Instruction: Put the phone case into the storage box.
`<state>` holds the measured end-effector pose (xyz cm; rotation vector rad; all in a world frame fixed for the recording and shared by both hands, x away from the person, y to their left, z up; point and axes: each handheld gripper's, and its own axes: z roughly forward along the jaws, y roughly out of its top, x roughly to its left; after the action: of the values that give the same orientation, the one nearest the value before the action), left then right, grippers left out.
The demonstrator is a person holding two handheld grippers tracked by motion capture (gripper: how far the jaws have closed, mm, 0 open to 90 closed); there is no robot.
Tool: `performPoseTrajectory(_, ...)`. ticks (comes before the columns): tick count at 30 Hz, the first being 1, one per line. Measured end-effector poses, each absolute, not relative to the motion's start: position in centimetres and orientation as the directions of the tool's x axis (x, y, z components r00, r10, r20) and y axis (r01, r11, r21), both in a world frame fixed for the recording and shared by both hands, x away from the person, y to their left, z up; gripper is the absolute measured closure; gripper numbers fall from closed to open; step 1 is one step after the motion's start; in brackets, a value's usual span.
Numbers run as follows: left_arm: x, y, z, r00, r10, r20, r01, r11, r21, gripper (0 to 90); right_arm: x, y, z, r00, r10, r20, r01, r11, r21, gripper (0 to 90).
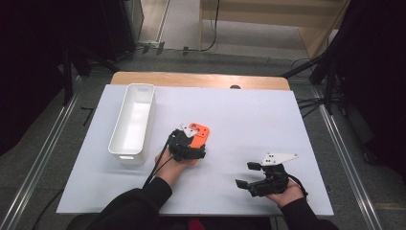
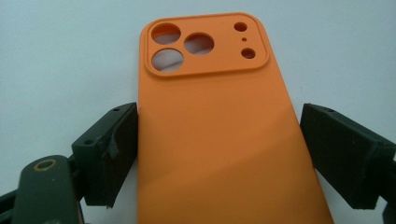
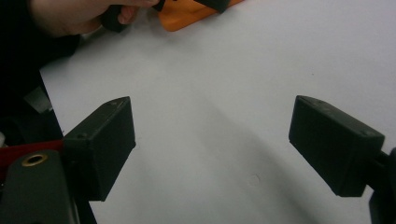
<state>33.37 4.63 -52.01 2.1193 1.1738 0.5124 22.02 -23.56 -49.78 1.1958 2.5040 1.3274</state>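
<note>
High view. One white-covered bench (image 1: 230,110) carries one orange phone case (image 1: 200,132), one white rectangular bin (image 1: 133,120) and two hand-held grippers. The bin stands at the left, its long side running near to far. The phone case lies flat near the middle of the bench, just right of the bin. The left hand-held gripper (image 1: 190,147), held in the person's left hand (image 1: 168,160), covers the near end of the case. The right hand-held gripper (image 1: 248,175), held in the right hand (image 1: 286,194), sits at the near right, well apart from the case, its jaws spread and pointing left.

Left gripper view. The phone case (image 2: 219,135) lies back side up between the two black jaws; three large camera holes and three smaller ones, not resolved from above, show at its far end. The left jaw meets the case's edge; the right jaw stands just beside the opposite edge, a narrow strip of bench showing between them. The left hand-held gripper (image 2: 219,154) is therefore released around the case, not clamped on it.

Right gripper view. The right hand-held gripper (image 3: 212,142) is released, its jaws wide apart over bare bench (image 3: 224,93) with nothing between them. At the far left the person's other hand (image 3: 70,16) and a corner of the phone case (image 3: 187,16) appear.
</note>
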Motion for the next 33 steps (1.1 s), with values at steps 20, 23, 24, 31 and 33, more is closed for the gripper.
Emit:
performPoseTrajectory(20, 33.5, 5.3, -50.7, 0.541, 0.835, -0.094, 0.614, -0.317, 0.722, 14.5, 22.1, -23.6, -49.8, -0.697, 0.659, 0.284, 0.604, 0.325, 0.728, 13.3)
performPoseTrajectory(23, 33.4, 5.3, -50.1, 0.553, 0.826, -0.110, 0.610, -0.311, 0.729, 14.6, 22.1, -23.6, -49.8, -0.696, 0.658, 0.285, 0.605, 0.325, 0.727, 13.3)
performPoseTrajectory(24, 33.3, 5.3, -49.9, 0.555, 0.823, -0.117, 0.609, -0.306, 0.732, 14.6, 22.1, -23.6, -49.8, -0.696, 0.658, 0.286, 0.605, 0.324, 0.727, 13.4)
performPoseTrajectory(31, 33.2, 5.6, -49.0, 0.562, 0.808, -0.176, 0.615, -0.266, 0.742, 14.5, 22.1, -23.6, -49.8, -0.691, 0.661, 0.291, 0.611, 0.320, 0.724, 13.3)
performPoseTrajectory(33, 33.2, 5.7, -48.9, 0.563, 0.804, -0.188, 0.619, -0.260, 0.741, 14.5, 22.1, -23.6, -49.8, -0.692, 0.661, 0.289, 0.609, 0.320, 0.726, 13.3)
